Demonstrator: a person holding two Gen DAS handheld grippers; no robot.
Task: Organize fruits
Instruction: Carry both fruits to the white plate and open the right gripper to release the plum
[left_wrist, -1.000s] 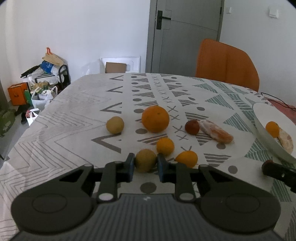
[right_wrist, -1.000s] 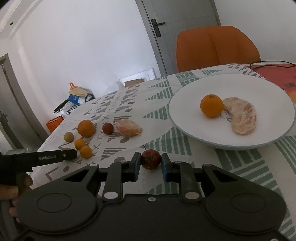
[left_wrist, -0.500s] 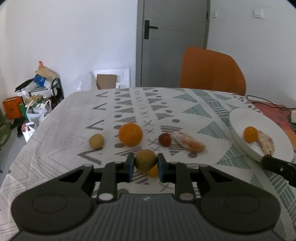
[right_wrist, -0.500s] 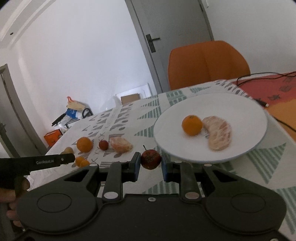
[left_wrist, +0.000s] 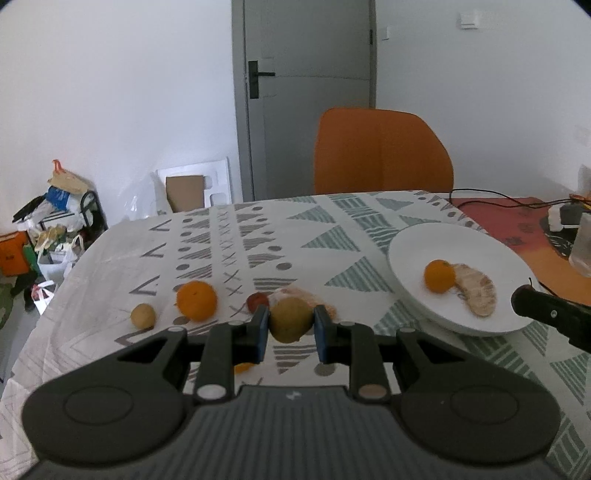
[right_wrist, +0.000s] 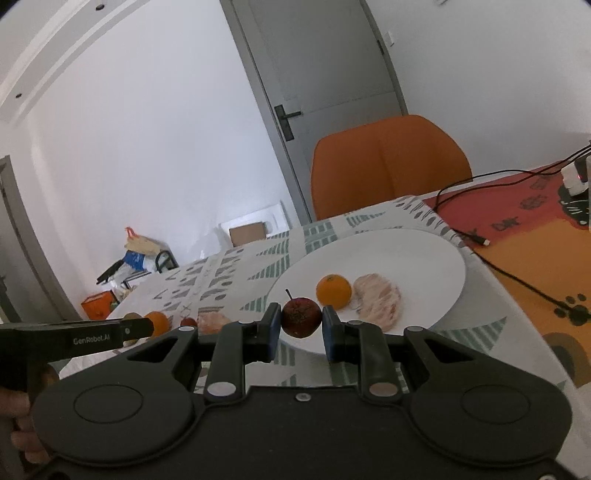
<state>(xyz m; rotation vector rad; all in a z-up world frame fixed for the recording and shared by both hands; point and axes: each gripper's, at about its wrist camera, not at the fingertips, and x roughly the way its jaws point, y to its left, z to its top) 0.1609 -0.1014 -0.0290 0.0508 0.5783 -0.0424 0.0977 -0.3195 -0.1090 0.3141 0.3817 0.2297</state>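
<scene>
— Left gripper (left_wrist: 289, 328), what has it got?

— Its fingers clamp a yellow-green fruit (left_wrist: 290, 319), held above the patterned tablecloth (left_wrist: 258, 236). Behind it lie an orange (left_wrist: 196, 300), a small yellow fruit (left_wrist: 143, 315), a red fruit (left_wrist: 257, 301) and peeled segments.

— And the right gripper (right_wrist: 300, 326)?

— Closed on a small red apple (right_wrist: 301, 317), at the near rim of the white plate (right_wrist: 413, 254), which holds a tangerine (right_wrist: 333, 290) beside a peeled one (right_wrist: 378, 301). An orange chair (right_wrist: 388, 162) stands behind the table.

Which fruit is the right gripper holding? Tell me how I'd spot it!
Find the big white plate on the patterned tablecloth. Just in front of its near rim, the right gripper pinches a small dark red apple with a thin stem. The small orange and peeled segments on the plate are paler and stemless.
</scene>
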